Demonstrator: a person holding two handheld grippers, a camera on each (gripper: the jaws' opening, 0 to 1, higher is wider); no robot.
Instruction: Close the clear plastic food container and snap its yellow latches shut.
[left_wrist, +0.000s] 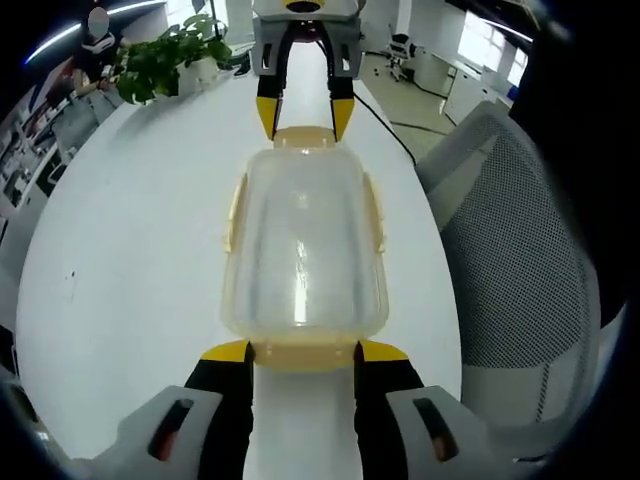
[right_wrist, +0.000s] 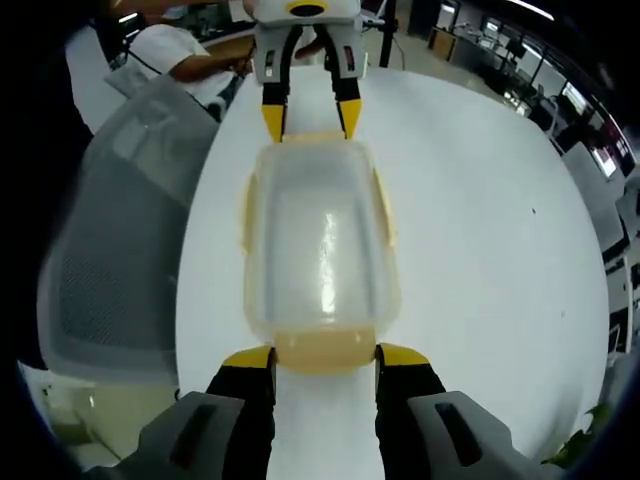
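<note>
While both grippers face each other across the box, the scene reads like this:

Container: the clear food container (left_wrist: 303, 250) sits lid-on, lengthwise on the white table (left_wrist: 130, 250), between the two grippers.

Left gripper: the left gripper (left_wrist: 303, 352) has its yellow-tipped jaws parted, one on each side of the yellow end latch (left_wrist: 303, 355) nearest it; whether the tips press the latch I cannot tell.

Right gripper: the right gripper (right_wrist: 325, 358) stands the same way at the opposite end latch (right_wrist: 325, 362), jaws spread about as wide as the latch, holding nothing that I can make out.

Side latches: the long-side latches (left_wrist: 376, 215) flare a little outward, so they look unsnapped.

Step in hand: the lid seems seated; the latching looks to be starting at the two ends.

Next move: probably push each end latch down and inward until it clicks, bracing the box from the other end, then see to the side latches.

Surroundings: a mesh chair (left_wrist: 520, 260) stands beside the table, a potted plant (left_wrist: 165, 60) at its far end.
</note>
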